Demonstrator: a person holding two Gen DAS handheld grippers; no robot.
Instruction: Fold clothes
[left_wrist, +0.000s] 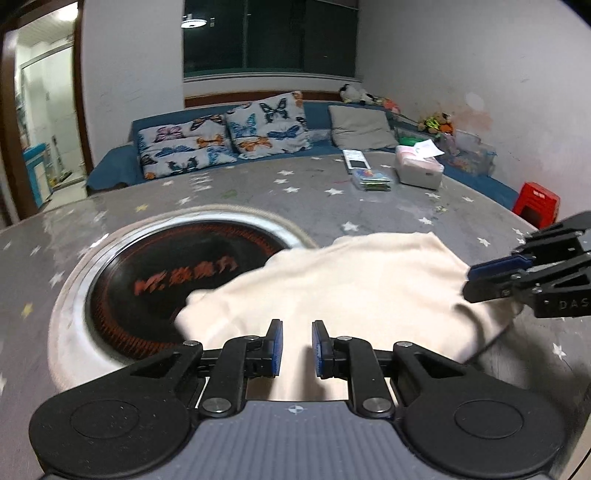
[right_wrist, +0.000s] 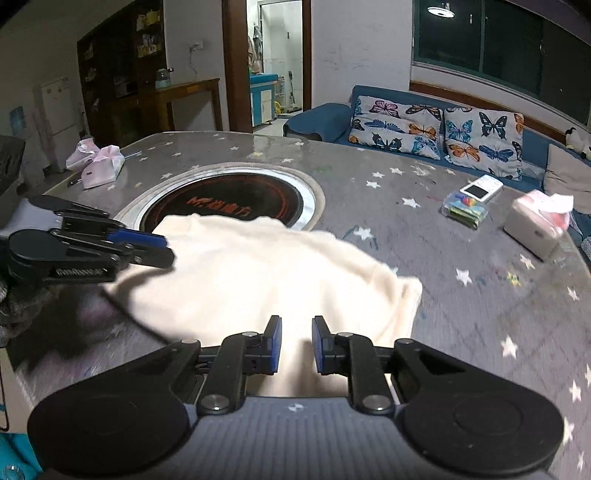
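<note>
A cream garment (left_wrist: 347, 280) lies bunched on the grey star-patterned table (left_wrist: 258, 192), partly over the round black cooktop (left_wrist: 177, 273). My left gripper (left_wrist: 297, 349) hovers over the garment's near edge, jaws open a narrow gap, nothing between them. My right gripper shows in this view at the right (left_wrist: 469, 278), jaws close together at the garment's right edge. In the right wrist view the garment (right_wrist: 258, 273) spreads ahead; my right gripper (right_wrist: 296, 345) is open over its near edge. The left gripper (right_wrist: 168, 249) sits at the garment's left edge.
A tissue box (left_wrist: 419, 168), a small packet (left_wrist: 371, 179) and a remote (left_wrist: 354, 160) sit at the table's far right. Pink bags (right_wrist: 98, 166) lie at the far left. A blue sofa with butterfly cushions (left_wrist: 225, 134) and a red stool (left_wrist: 537, 203) stand beyond.
</note>
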